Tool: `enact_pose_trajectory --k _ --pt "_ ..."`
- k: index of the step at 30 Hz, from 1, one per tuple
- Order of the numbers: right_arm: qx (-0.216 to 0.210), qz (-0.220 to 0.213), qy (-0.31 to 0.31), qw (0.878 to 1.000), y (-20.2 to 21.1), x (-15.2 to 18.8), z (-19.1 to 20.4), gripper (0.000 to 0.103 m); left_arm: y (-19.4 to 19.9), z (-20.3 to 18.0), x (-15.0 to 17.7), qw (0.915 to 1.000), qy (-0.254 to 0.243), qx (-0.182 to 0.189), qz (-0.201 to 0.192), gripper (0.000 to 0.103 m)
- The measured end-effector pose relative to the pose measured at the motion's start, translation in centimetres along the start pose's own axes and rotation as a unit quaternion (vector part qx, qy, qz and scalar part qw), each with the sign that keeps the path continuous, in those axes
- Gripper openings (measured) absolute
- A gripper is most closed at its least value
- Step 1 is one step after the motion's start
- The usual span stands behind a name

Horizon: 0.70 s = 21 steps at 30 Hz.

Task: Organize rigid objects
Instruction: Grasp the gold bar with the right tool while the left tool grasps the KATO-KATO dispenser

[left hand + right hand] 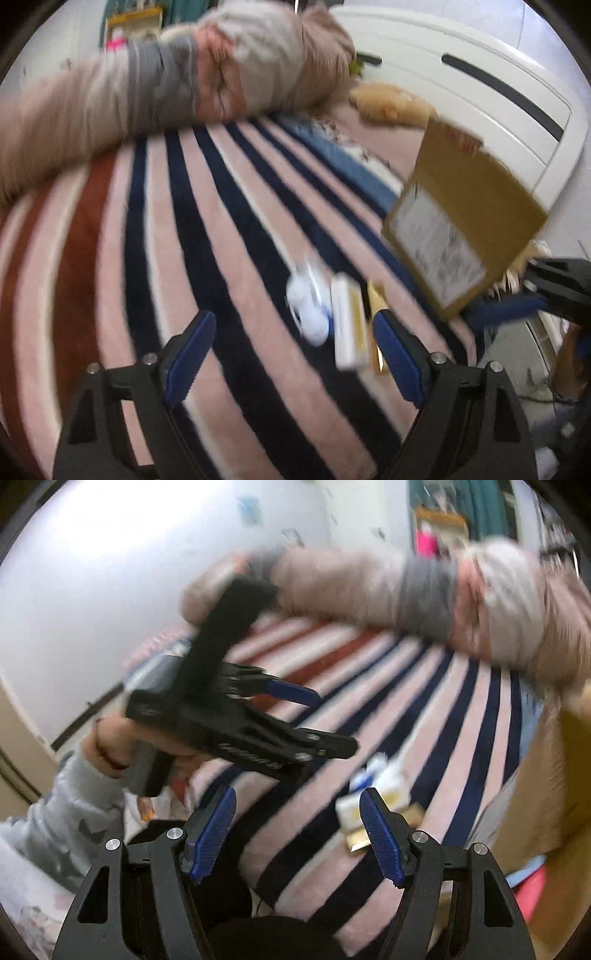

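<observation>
Hovering over the striped bed (236, 236), we hold both grippers' jaws released and empty. Small boxes (349, 325) lie loose just ahead between the left gripper (295, 354) jaws, the cardboard box (469, 221) beyond them to the right. Sorting looks barely begun.

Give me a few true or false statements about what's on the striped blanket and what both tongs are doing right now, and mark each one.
1. Both tongs are open and hold nothing. True: the left tongs and the right tongs each show an empty gap.
2. The small white box lies on the striped blanket. True.
3. The cardboard box sits on the left side in the left wrist view. False: it is on the right.
4. The blanket is plain green. False: it has pink, navy and rust stripes.
5. The white box is clamped in the left tongs. False: it lies loose between the fingers.
</observation>
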State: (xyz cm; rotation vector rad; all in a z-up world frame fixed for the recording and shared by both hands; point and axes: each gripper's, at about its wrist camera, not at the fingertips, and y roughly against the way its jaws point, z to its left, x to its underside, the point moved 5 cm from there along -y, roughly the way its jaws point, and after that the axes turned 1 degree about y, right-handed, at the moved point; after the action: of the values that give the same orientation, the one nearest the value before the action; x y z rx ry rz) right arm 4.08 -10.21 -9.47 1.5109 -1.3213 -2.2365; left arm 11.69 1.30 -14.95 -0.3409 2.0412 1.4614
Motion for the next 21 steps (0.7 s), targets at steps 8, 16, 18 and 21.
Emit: enact_pose_trajectory --k 8,16,18,21 --pt "0.115 0.102 -0.05 0.987 -7.4 2.9 -5.0 0.066 -3.5 0.7 2.2 0.9976 0.023 0.057 0.031 0.072" --pt "0.172 0.118 -0.037 0.977 -8.3 3.1 -7.1 0.034 -3.4 -0.8 2.8 0.9931 -0.002 0.109 0.043 0.069" --pt "0.176 0.122 -0.032 0.976 -7.9 3.2 -7.2 0.031 -4.0 -1.5 2.7 0.9909 -0.008 0.124 0.053 0.063" --pt "0.181 0.124 -0.027 0.975 -8.3 3.1 -7.5 0.031 -5.2 -2.5 2.4 0.9914 -0.026 0.108 0.07 0.053"
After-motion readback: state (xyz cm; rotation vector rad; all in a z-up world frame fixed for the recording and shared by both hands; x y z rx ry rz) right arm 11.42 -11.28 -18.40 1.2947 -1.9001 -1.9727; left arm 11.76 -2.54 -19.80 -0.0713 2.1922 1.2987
